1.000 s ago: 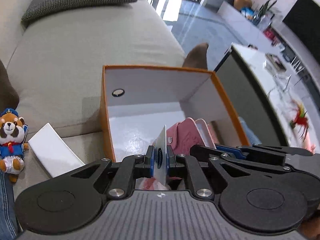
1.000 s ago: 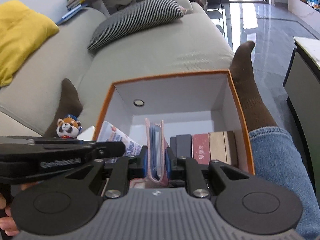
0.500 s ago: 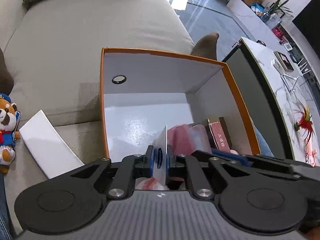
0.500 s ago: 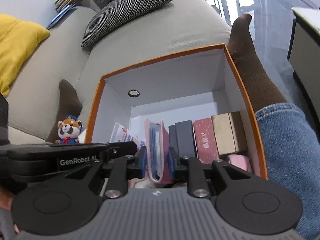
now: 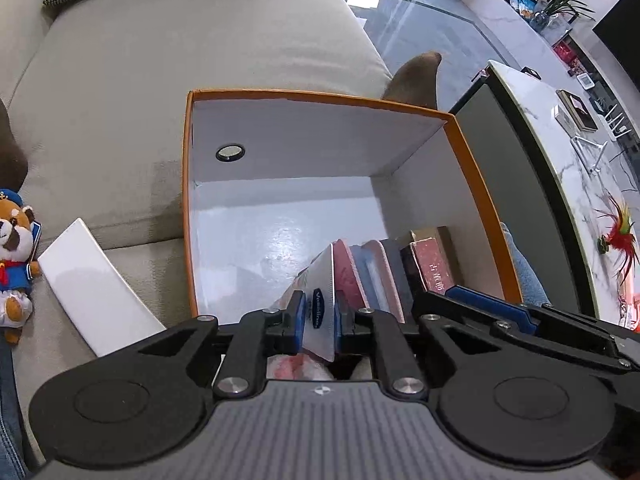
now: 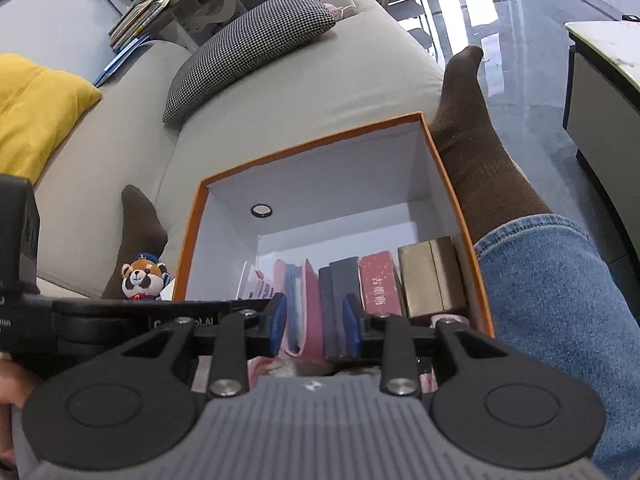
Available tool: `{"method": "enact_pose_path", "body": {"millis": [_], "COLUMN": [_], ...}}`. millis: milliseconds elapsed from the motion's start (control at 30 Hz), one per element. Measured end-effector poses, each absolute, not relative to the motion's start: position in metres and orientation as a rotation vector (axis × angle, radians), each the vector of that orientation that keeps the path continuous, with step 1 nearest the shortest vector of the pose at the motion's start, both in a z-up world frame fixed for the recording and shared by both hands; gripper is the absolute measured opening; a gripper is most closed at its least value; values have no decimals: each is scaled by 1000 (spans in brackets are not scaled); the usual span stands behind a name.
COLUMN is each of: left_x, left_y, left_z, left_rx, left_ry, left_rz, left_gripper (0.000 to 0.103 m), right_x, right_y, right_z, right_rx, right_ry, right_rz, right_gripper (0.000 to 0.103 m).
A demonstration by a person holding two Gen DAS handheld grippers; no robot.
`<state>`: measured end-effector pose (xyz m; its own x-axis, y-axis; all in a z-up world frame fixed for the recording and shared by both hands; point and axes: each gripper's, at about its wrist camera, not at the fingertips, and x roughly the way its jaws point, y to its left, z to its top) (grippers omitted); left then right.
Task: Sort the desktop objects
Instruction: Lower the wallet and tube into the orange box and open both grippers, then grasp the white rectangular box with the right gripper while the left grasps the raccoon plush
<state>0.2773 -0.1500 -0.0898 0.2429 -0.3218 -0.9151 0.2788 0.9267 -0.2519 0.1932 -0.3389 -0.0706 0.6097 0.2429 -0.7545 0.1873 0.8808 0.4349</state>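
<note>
Left wrist view: the left gripper point(image 5: 319, 318) is pinching a thin flat Vaseline packet point(image 5: 322, 304) between its blue pads, the jaws nearly closed and just starting to ease apart. The packet is standing on edge, tilting toward the row of items beside it, inside the orange box point(image 5: 186, 200) near its front. Just right of the packet, a pink wallet point(image 5: 352, 272) and a red booklet point(image 5: 434, 268) are standing upright against one another. The box's white floor is lying bare beyond them. Outside the box, on the sofa point(image 5: 200, 40), a white flat box point(image 5: 92, 284) is lying beside a plush raccoon toy point(image 5: 16, 260).

In the right wrist view, the right gripper point(image 6: 314, 326) is opening its jaws around the pink wallet point(image 6: 298, 304) and the dark grey case point(image 6: 338, 304) next to it; both are sitting between the pads, with a gap showing beside the wallet on the left pad's side. Rightward in the same row, the red booklet point(image 6: 380, 282) and a brown box point(image 6: 434, 276) are standing against the orange box's point(image 6: 452, 200) right wall. The person's jeans leg point(image 6: 560, 300) and brown sock point(image 6: 472, 132) are resting alongside that wall.
</note>
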Motion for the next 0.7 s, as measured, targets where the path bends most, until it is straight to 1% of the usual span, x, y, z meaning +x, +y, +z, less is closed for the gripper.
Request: {"method": "enact_pose_path", "body": {"millis": [67,100,333,433,700], "left_x": [277,277,268,260,234], "left_y": [-149,-148,-139,-130,-86], "left_z": [-89,-88,-69,-57,-11], "left_rx": [-55,-61,-77,-78,-59], "left_ry": [1265,1265,1213,1175,1046], "left_rz": [-425,-428,-453,-456,-419], "left_gripper": [21,22,22,22,22], "right_x": [192,192,186,182,167], "right_y": [-340,-341,-336,-330,-308], "right_z": [-71,-71,-65,-60,-38], "right_rx": [507,509,460,421,326], "right_ry": [920,918,898,880,808], "right_rz": [27,25,25,24,57], "right_gripper": [33,33,34,39,39]}}
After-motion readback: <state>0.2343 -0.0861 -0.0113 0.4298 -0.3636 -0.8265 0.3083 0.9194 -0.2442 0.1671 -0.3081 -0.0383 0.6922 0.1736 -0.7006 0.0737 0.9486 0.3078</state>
